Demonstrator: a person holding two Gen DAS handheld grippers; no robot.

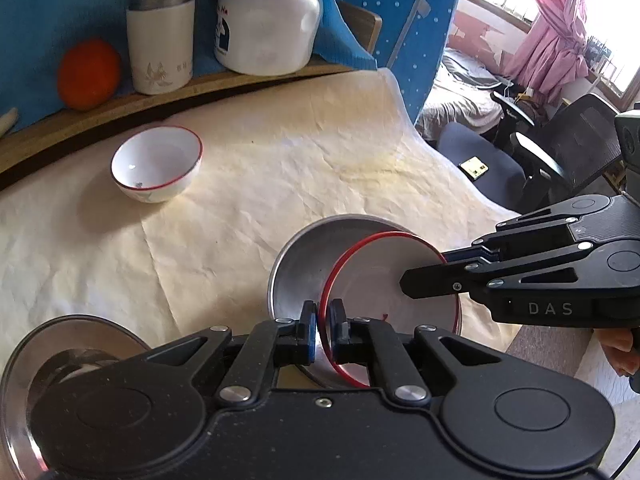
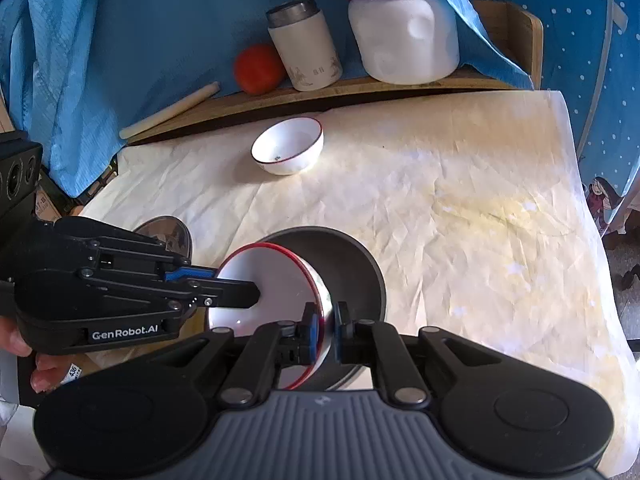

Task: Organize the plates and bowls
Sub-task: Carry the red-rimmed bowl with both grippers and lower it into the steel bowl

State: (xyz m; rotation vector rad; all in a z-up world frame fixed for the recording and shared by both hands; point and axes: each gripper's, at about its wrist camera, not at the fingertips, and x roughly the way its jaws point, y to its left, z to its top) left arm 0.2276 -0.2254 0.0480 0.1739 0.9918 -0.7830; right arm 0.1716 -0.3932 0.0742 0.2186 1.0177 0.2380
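Note:
A white bowl with a red rim (image 1: 380, 280) (image 2: 280, 280) hangs tilted over a steel bowl (image 1: 298, 264) (image 2: 352, 264) on the cream table paper. My left gripper (image 1: 323, 320) (image 2: 236, 282) is shut on the bowl's rim at one side. At the opposite side my right gripper (image 2: 325, 322) (image 1: 424, 272) is shut on the rim, with one finger inside the bowl. A second white red-rimmed bowl (image 1: 156, 164) (image 2: 288, 146) stands upright further back. A shiny steel plate (image 1: 80, 336) (image 2: 168, 232) lies at the near left.
On a wooden ledge (image 2: 360, 88) at the back stand an orange (image 2: 258, 68), a white flask (image 2: 304, 46) and a white and blue penguin figure (image 2: 404, 36), and a pale stick (image 2: 172, 110) lies there too. The table paper (image 1: 400, 152) ends at the right, beside an office chair (image 1: 568, 152).

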